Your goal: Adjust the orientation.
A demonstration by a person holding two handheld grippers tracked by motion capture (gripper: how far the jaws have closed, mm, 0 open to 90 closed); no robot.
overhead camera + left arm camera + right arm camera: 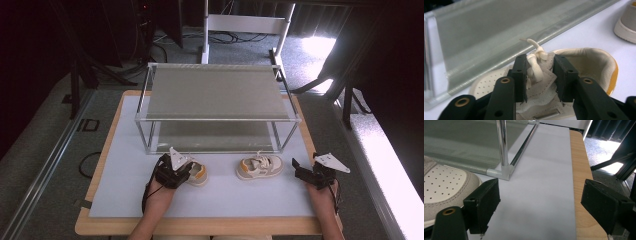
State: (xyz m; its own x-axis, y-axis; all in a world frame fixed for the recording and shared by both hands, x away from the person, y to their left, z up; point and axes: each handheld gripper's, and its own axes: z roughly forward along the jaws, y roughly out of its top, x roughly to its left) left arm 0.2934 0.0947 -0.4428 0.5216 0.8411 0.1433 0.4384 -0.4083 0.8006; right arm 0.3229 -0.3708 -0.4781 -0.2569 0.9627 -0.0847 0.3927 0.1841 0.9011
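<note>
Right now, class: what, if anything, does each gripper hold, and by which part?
The left gripper grips the left shoe by its tongue and laces. The right gripper stands open, holding nothing.

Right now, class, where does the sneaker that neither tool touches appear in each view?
High view: the free sneaker lies right of centre on the white mat, in front of the shoe rack.
Left gripper view: top right corner, cut by the edge.
Right gripper view: far left, perforated toe showing.
Shared landmark: the shoe rack's lower shelf, just behind the shoe.
</note>
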